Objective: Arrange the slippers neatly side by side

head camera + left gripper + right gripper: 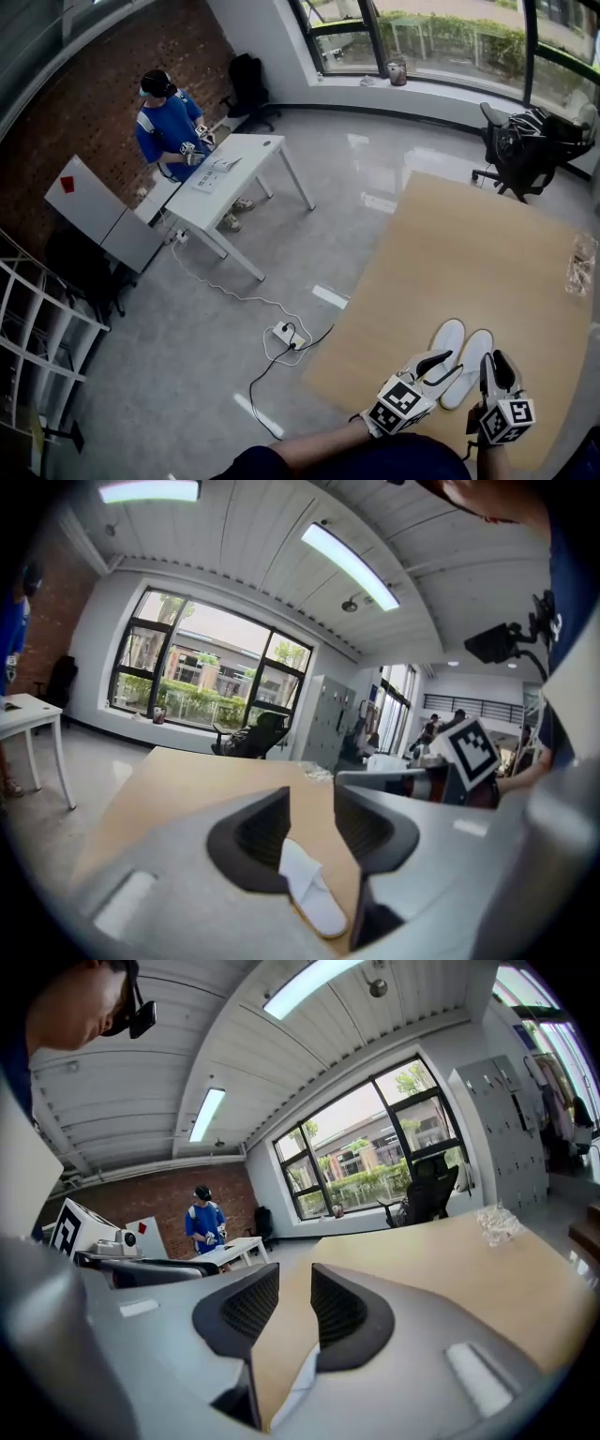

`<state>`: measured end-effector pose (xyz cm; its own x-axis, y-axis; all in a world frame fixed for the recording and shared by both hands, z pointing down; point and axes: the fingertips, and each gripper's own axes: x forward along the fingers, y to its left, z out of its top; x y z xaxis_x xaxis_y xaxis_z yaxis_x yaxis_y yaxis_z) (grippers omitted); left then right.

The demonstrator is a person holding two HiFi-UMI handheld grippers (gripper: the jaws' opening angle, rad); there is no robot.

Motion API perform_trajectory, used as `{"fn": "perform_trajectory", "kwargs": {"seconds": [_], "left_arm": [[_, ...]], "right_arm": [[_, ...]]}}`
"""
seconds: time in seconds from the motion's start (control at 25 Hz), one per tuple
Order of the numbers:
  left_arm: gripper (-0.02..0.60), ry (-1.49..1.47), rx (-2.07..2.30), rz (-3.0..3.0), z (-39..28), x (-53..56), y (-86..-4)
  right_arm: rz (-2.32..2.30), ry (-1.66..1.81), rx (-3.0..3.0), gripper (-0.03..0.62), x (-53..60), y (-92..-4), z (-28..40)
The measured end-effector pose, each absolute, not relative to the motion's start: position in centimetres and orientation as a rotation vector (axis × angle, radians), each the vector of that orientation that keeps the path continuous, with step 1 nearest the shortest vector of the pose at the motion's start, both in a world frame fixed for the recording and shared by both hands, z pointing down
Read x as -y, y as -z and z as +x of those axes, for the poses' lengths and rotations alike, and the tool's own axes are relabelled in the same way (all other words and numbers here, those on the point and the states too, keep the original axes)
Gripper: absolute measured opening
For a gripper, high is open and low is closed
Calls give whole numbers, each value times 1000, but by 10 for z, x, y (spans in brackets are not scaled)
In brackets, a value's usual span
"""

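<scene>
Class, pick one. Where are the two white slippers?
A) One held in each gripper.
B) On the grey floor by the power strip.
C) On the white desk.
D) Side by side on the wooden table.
D: the head view shows both white slippers lying next to each other on the wooden table.

The white slippers (469, 370) look like soft matt cloth, the tan table (450, 244) smooth matt wood, the grey floor (309, 244) glossy, the brick wall (98, 108) rough, and the left gripper (312, 803) and right gripper (295, 1283) matt grey plastic.
</scene>
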<state>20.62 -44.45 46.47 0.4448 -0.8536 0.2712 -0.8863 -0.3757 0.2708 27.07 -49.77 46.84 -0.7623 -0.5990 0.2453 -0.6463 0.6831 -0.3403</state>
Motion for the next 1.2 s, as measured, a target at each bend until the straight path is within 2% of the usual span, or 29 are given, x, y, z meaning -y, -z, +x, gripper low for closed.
{"fn": "perform_trajectory", "kwargs": {"seconds": [0.24, 0.44, 0.56, 0.68, 0.84, 1.2], "left_arm": [[147, -60, 1447, 2404, 209, 442, -437], [135, -24, 1440, 2443, 217, 449, -423], [127, -23, 1399, 2477, 230, 447, -420], [118, -36, 1348, 2491, 243, 446, -416], [61, -9, 1318, 2504, 252, 444, -408], [49, -16, 1326, 2471, 252, 441, -404]], "right_arm": [[1057, -495, 2864, 101, 483, -426, 258], [1096, -460, 2888, 32, 483, -423, 265], [1147, -440, 2881, 17, 476, -413, 273], [1202, -388, 2861, 12, 472, -413, 284], [1209, -313, 2854, 12, 463, -416, 289], [1229, -248, 2855, 12, 459, -405, 288]]}}
